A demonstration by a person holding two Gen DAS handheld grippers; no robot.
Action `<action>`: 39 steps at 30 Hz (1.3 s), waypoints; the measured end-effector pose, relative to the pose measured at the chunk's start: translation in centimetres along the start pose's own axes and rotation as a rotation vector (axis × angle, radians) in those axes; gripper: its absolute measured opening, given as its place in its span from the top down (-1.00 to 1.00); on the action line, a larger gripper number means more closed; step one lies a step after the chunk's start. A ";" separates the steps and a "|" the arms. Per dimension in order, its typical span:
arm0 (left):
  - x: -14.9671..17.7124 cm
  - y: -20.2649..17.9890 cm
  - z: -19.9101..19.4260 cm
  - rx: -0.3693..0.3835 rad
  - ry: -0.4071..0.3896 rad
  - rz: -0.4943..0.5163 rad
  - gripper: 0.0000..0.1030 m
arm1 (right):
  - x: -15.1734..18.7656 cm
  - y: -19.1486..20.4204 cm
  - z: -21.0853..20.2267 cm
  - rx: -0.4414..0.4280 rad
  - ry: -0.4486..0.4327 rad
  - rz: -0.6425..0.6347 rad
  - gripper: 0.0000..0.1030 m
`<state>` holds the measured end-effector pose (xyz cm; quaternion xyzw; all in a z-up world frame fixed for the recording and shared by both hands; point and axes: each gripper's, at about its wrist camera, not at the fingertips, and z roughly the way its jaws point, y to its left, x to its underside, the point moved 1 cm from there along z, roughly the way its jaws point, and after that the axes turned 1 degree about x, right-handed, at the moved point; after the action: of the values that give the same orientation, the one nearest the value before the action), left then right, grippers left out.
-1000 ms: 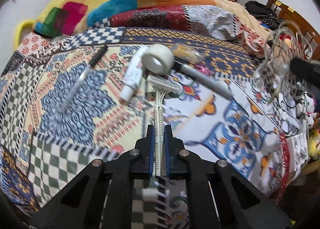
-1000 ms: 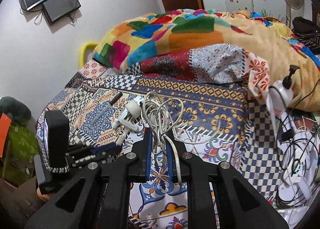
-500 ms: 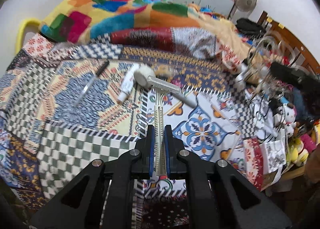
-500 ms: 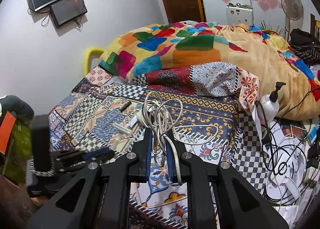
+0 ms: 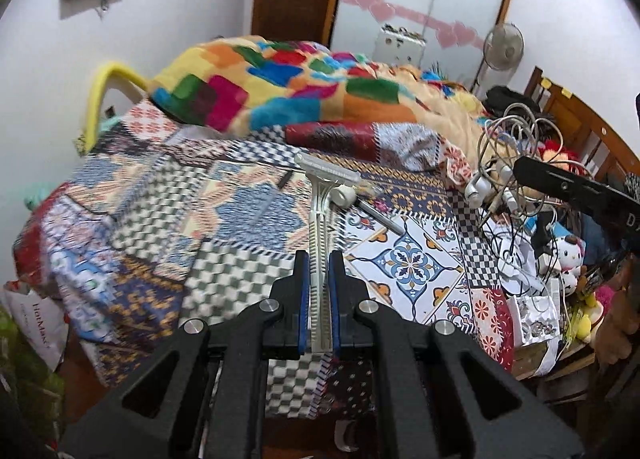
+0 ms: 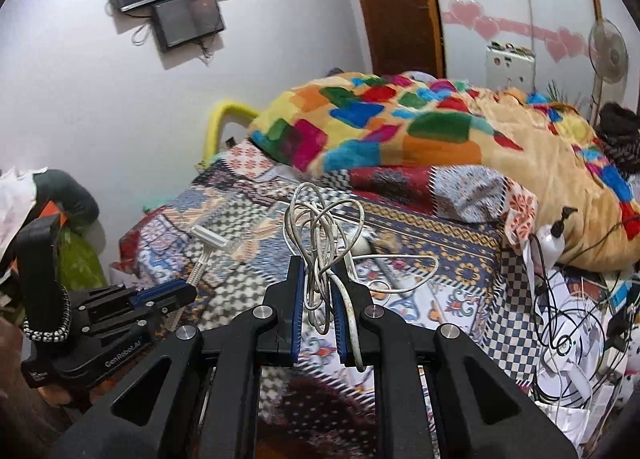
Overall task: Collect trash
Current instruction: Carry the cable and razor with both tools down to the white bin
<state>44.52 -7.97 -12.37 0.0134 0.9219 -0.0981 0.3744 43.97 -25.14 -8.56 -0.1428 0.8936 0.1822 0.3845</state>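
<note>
My left gripper (image 5: 319, 259) is shut on the handle of a white disposable razor (image 5: 320, 211), head pointing away, held in the air off the foot of the bed. It also shows in the right wrist view (image 6: 164, 291) with the razor (image 6: 208, 245). My right gripper (image 6: 320, 265) is shut on a tangled bundle of white cable (image 6: 320, 227), which also shows in the left wrist view (image 5: 504, 163). A white tape roll (image 5: 345, 195) and a grey pen (image 5: 380, 215) lie on the patterned bedspread (image 5: 240, 219).
A colourful blanket (image 6: 400, 127) is heaped at the head of the bed. A spray bottle (image 6: 554, 237), black cables and papers (image 6: 572, 343) clutter the right side. A white bag (image 5: 36, 319) and green things sit on the floor at left. A fan (image 6: 608, 55) stands at back.
Both grippers have pulled back and up from the bed, each keeping its hold. The bed items now look smaller and farther away, and the wall and door have come into view.
</note>
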 end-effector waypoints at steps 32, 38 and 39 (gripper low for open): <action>15.1 18.8 -18.7 -0.222 -0.038 -0.271 0.85 | 8.3 27.2 2.4 -0.257 0.159 -0.346 0.77; 18.6 22.2 -18.7 -0.245 0.008 -0.348 0.85 | 11.5 31.3 5.0 -0.300 0.245 -0.416 0.77; 19.2 22.7 -18.6 -0.248 0.017 -0.362 0.85 | 12.0 31.9 5.5 -0.306 0.265 -0.425 0.77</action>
<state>20.14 16.90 -16.54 -0.1976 0.9174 -0.0497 0.3418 26.92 4.36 -14.04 -0.4056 0.8482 0.2101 0.2682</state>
